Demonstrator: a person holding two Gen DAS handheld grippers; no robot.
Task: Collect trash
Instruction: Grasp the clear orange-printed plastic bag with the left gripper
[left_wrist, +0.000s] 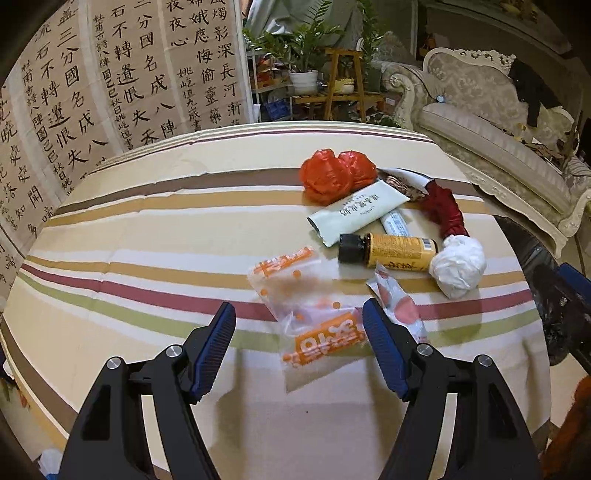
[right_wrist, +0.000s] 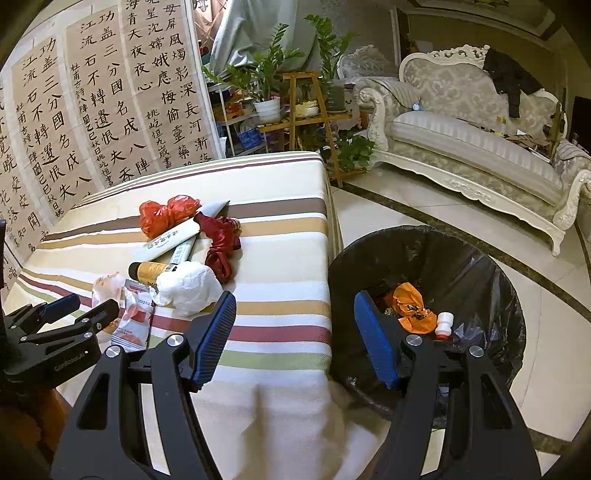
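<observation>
Hovering low over the striped tablecloth, the left gripper has its jaws spread wide and empty, with a clear plastic bag printed in orange lying flat on the cloth between and just beyond its fingertips. A small pink-and-white sachet lies just beside the bag, close against the gripper's right finger. Farther out lies the rest of the litter: a yellow bottle with a black cap, a white crumpled wad, a pale flat packet, a dark red bag and an orange-red bag.

The bag looks like the next pick. It is thin and limp, so the jaws should come down until the tips meet the cloth, straddle a raised crease and pinch there, keeping the sachet out of the bite.

The right gripper is likewise released and holds nothing; it hangs over the table's edge, next to the black-lined bin on the floor, which already holds an orange wrapper and a small white bottle.

The clear bag is slightly blurred, so whether it lies fully flat is hard to tell. From the right wrist view it is mostly hidden behind the left gripper, and the bin's near rim is cut off by the right gripper's own fingers.
</observation>
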